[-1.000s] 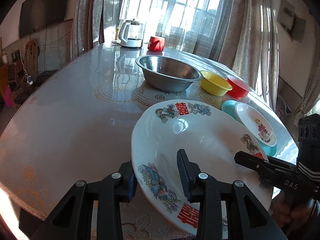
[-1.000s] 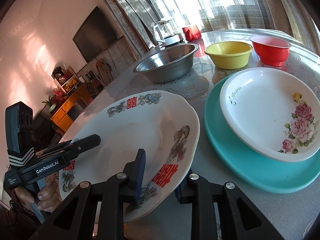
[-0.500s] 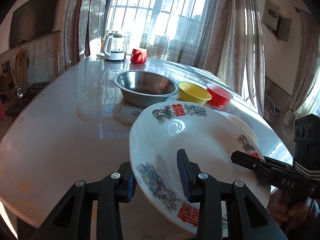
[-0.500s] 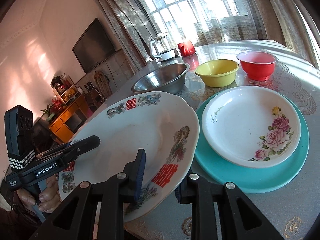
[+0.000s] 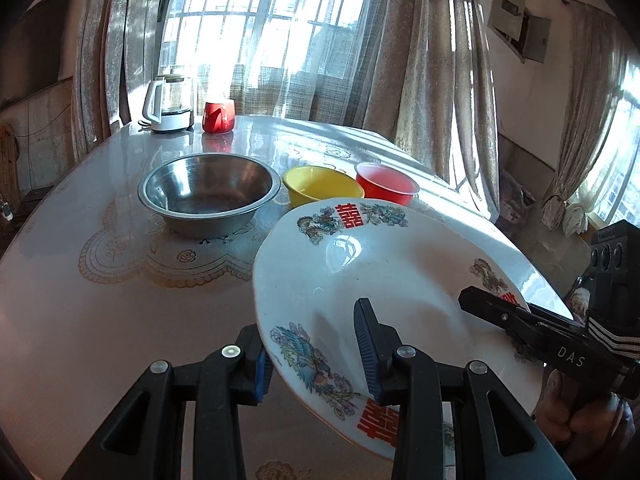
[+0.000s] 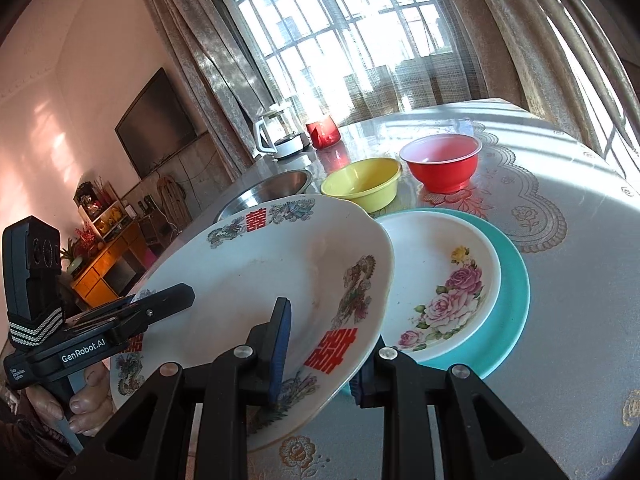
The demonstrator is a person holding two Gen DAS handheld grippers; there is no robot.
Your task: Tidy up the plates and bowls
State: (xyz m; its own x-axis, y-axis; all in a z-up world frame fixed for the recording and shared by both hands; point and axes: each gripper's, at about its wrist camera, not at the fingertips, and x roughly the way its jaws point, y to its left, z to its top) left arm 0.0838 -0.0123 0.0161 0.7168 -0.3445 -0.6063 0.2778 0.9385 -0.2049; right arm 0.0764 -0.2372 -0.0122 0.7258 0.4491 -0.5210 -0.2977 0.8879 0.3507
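Both my grippers clamp the big dragon plate [image 6: 280, 280]: L gripper [image 5: 316, 356] on near rim, R gripper [image 6: 320, 352] opposite, since it's wide. Plate is airborne, tilted, beside rose plate [image 6: 440, 280] stacked on teal plate [image 6: 508, 292].

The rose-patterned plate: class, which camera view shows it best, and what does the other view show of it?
The right wrist view. There the rose-patterned plate lies in plain sight on the teal plate, only its near-left edge covered by the large dragon plate. In the left wrist view it is hidden behind that large plate.
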